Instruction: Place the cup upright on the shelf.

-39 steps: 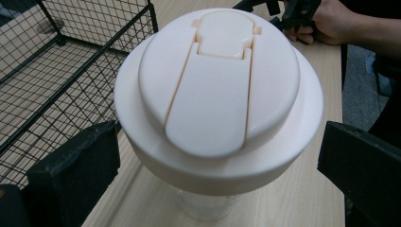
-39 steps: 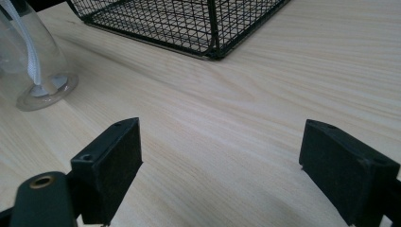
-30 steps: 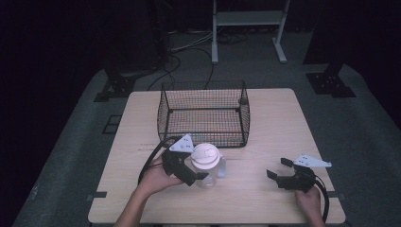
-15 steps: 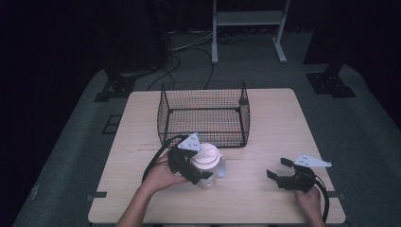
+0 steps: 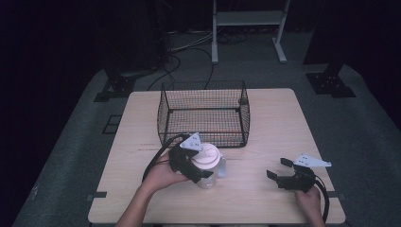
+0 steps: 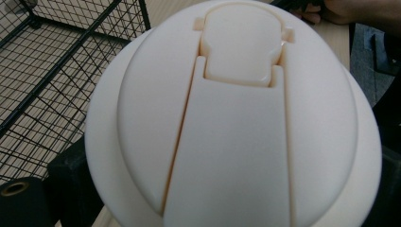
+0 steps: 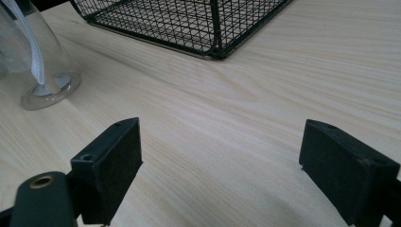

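Fingers (image 6: 71,175) of left gripper (image 5: 198,163) flank the cream-lidded cup (image 5: 208,163).

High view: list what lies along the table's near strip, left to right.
Left hand → left gripper → bottle → right gripper → right hand.

In the left gripper view the cream lid (image 6: 236,123) covers nearly the whole picture, hiding the cup under it and most of both jaws; its lower rim is cut off by the bottom edge. The wire basket (image 6: 56,71) runs off the left edge. In the right gripper view the clear cup (image 7: 33,61) is cut by the top-left corner, its lid unseen.
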Demonstrator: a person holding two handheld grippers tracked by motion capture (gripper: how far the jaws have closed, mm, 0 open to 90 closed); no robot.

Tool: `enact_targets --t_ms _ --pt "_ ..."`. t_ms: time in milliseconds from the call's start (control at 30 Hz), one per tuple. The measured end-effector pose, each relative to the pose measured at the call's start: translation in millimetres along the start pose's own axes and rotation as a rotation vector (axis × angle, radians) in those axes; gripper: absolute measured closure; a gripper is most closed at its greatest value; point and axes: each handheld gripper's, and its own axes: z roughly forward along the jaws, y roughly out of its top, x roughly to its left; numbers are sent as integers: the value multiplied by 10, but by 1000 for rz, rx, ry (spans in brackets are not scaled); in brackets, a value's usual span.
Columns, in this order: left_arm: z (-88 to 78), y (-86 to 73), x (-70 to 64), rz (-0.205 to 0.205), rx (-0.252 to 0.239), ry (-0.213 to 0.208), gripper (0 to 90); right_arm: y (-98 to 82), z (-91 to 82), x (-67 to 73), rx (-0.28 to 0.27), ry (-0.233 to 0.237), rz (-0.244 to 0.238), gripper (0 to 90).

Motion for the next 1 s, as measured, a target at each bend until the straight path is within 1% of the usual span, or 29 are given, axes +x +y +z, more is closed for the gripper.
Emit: enact_targets --t_ms 500,600,733,833,1000 --pt "-3 49 9 -6 36 -9 57 0 -1 -4 -1 2 1 129" --pt "-5 78 8 6 55 -9 57 0 -2 -6 -2 3 3 129" --pt "-10 111 -2 10 55 -12 57 0 -2 -7 -2 3 2 129" --pt "-17 135 -1 18 69 -8 58 0 -2 -7 -3 4 3 129" --pt "-46 185 4 23 72 -2 58 0 -4 -10 -3 4 4 129"
